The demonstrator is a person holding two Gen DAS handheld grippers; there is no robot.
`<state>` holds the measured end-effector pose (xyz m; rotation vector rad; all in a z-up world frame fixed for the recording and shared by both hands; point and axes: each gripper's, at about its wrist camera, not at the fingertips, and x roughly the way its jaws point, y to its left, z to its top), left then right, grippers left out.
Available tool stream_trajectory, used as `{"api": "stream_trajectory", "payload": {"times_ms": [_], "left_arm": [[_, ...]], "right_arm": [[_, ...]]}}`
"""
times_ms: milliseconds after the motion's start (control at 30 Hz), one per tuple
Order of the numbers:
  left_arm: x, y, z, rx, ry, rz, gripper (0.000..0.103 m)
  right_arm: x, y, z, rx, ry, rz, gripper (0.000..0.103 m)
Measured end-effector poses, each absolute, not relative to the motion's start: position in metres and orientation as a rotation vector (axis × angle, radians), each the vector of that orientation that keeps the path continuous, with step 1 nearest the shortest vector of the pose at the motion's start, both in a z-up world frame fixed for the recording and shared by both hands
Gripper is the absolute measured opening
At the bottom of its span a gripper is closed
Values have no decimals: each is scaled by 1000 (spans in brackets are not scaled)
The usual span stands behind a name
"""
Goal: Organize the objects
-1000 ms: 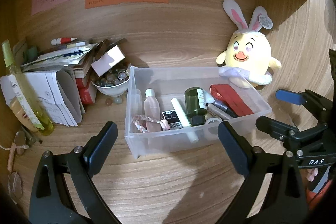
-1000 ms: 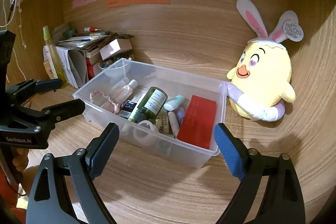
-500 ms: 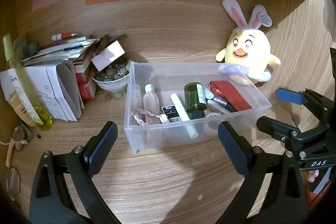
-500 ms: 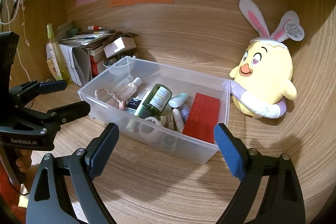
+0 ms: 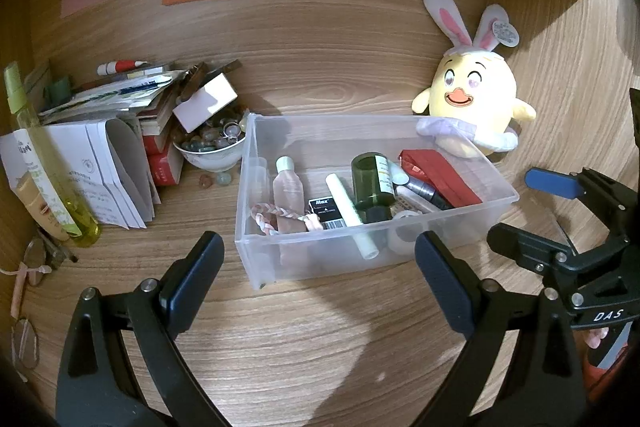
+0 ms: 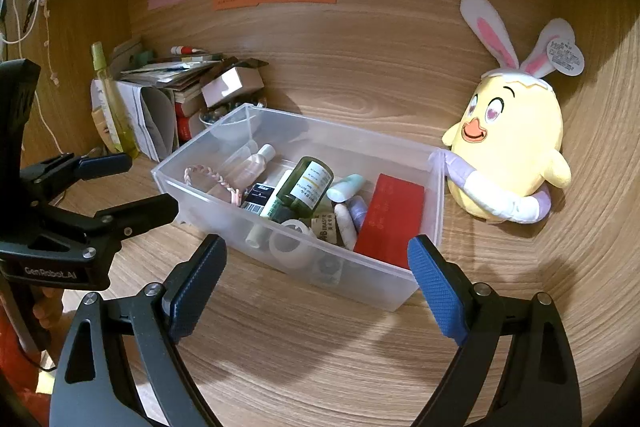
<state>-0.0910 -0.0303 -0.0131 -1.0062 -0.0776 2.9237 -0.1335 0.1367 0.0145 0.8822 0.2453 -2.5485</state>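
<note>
A clear plastic bin [image 5: 500,197] [image 6: 434,187] stands on the wooden desk. It holds a dark green bottle [image 5: 370,183] [image 6: 306,187], a red box [image 5: 438,173] [image 6: 390,219], a pink bottle [image 5: 287,185], a braided pink band [image 6: 210,177], a tape roll [image 6: 288,245] and small tubes. My left gripper [image 5: 318,279] is open and empty just short of the bin's near wall. My right gripper [image 6: 316,285] is open and empty before the bin's near right corner. Each gripper shows in the other's view, the right [image 5: 560,223] and the left [image 6: 116,187].
A yellow chick plush with rabbit ears [image 5: 474,107] [image 6: 508,151] leans at the bin's far right corner. A bowl of beads [image 5: 210,147], stacked books and papers [image 5: 116,131] and a yellow spray bottle [image 5: 44,163] crowd the left. Eyeglasses [image 5: 28,307] lie at the left edge.
Both grippers have drawn back a little from the bin, which looks slightly smaller and farther. Both stay open and empty. Nothing in the bin has moved.
</note>
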Motion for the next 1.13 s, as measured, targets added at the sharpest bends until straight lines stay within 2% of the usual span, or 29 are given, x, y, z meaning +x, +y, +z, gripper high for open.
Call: {"api": "stream_trajectory", "payload": {"times_ms": [1133], "left_arm": [[-91,-19,-7,-961,-59,2888,97]], "right_arm": [[-139,145,16,889,208,-2554,91]]}}
